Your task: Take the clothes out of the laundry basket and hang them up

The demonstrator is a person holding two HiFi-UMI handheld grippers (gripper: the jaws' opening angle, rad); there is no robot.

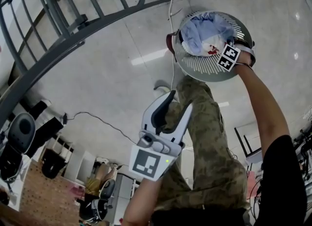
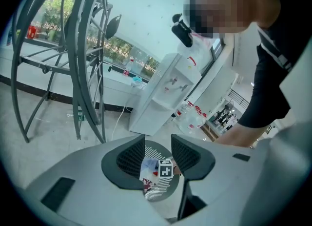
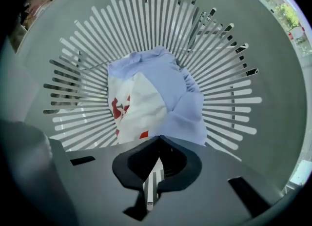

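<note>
A round grey slatted laundry basket [image 1: 195,69] [image 3: 229,98] stands on the pale floor. In it lie a light blue garment [image 1: 207,29] [image 3: 170,83] and a white garment with red print [image 3: 130,104]. My right gripper [image 3: 158,141] reaches steeply down into the basket, its marker cube [image 1: 229,55] over the rim. Its jaws are closed, tips meeting on the near edge of the blue garment. My left gripper [image 1: 178,104] [image 2: 158,153] hangs open and empty above the floor, short of the basket, which shows between its jaws.
A dark grey metal drying rack [image 1: 73,30] [image 2: 87,49] rises at the left. A white cable [image 1: 171,34] runs across the floor beside the basket. A white water dispenser [image 2: 165,93] stands further off. The person's camouflage trouser leg [image 1: 209,147] is below the basket.
</note>
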